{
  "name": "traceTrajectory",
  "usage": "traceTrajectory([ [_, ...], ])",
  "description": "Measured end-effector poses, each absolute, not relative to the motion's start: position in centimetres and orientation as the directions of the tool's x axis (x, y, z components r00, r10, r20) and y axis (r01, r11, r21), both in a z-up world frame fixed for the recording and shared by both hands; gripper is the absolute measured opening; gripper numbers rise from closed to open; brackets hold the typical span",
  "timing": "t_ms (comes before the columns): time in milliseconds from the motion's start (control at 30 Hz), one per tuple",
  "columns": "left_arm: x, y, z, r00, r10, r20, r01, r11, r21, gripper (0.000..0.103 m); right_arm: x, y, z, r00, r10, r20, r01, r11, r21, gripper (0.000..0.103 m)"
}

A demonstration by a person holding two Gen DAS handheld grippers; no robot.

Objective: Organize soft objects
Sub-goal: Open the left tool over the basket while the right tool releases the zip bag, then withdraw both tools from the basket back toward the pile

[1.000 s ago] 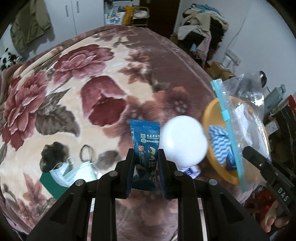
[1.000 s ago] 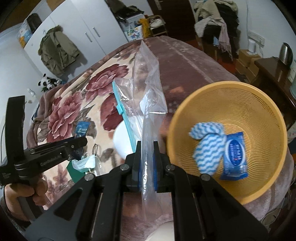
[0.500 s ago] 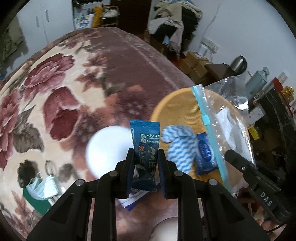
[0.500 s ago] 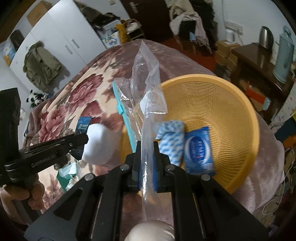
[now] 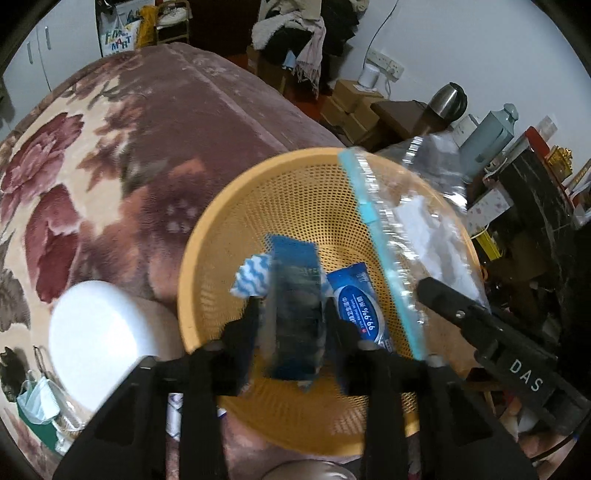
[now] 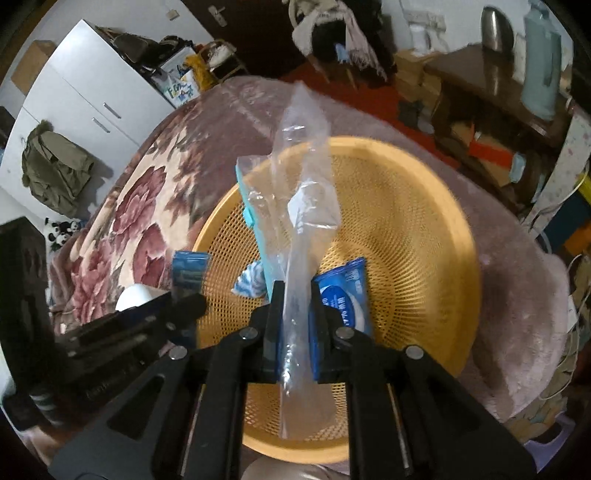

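My left gripper [image 5: 293,314] hovers over the orange mesh basket [image 5: 207,240] and its jaws are opening. A dark blue snack packet [image 5: 295,295] hangs blurred between them, no longer pinched. My right gripper [image 6: 295,295] holds a clear zip bag [image 6: 306,206] with a light blue seal upright over the same basket [image 6: 461,258]. Its jaws are just starting to part, though the pads still touch the bag. A blue-and-white striped cloth [image 5: 253,277] and a blue wipes pack [image 5: 358,302] lie in the basket.
The basket sits at the edge of a bed with a floral blanket [image 5: 110,147]. A white round object [image 5: 96,332] and a face mask [image 5: 37,402] lie on the blanket to the left. A dark side table with a kettle [image 6: 496,26] stands beyond.
Both grippers swung right from above the blanket to above the basket. The left jaws spread apart and let go of the blue packet. The right gripper kept the zip bag.
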State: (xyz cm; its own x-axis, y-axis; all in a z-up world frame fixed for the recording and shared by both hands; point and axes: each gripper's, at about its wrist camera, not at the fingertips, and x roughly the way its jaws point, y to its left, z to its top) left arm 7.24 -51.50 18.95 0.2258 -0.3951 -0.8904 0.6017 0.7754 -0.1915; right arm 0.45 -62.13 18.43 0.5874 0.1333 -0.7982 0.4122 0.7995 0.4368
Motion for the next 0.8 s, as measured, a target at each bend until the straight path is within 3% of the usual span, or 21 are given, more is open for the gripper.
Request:
traceTrajectory([
  [33,7.3,-51.7,18.6,0.215,-0.399,-0.891,0.601,0.774,-0.201,0.072,0.6,-62.3,18.0,0.573,0.148,-0.806,0.415,0.796,0.441,0.016],
  [67,7.3,-51.8,18.4,0.207,-0.4,-0.893,0.598,0.774,-0.208,0.078,0.7,-62.3,17.7,0.554,0.149,-0.819,0.427,0.794,0.433,0.031],
  [100,7.3,-51.8,18.3,0.203,-0.402,-0.893,0.594,0.776,-0.214,0.078,0.7,-62.5,17.7,0.55,0.138,-0.824,0.435,0.794,0.423,0.038],
  [167,7.3,-51.5,18.4,0.214,-0.401,-0.891,0.583,0.784,-0.213,0.087,-0.1,-62.7,18.1,0.558,0.084,-0.826,0.458,0.799,0.39,0.067],
  [233,7.5,-50.8,18.7,0.219,-0.408,-0.887,0.574,0.788,-0.221,0.097,-1.0,-63.1,18.5,0.574,0.061,-0.816,0.476,0.787,0.393,0.083],
  [333,7.6,-49.9,19.7,0.238,-0.422,-0.875,0.558,0.797,-0.232,0.099,-1.8,-63.7,19.1,0.593,0.057,-0.803,0.483,0.773,0.412,0.098],
  [433,7.3,-49.6,20.6,0.257,-0.424,-0.868,0.563,0.796,-0.222,0.1,-2.4,-63.6,19.8,0.591,0.029,-0.806,0.49,0.781,0.387,0.103],
  [800,6.1,-48.0,21.9,0.303,-0.391,-0.869,0.58,0.799,-0.157,0.102,-2.3,-62.2,20.6,0.562,-0.01,-0.827,0.501,0.8,0.331,0.103],
])
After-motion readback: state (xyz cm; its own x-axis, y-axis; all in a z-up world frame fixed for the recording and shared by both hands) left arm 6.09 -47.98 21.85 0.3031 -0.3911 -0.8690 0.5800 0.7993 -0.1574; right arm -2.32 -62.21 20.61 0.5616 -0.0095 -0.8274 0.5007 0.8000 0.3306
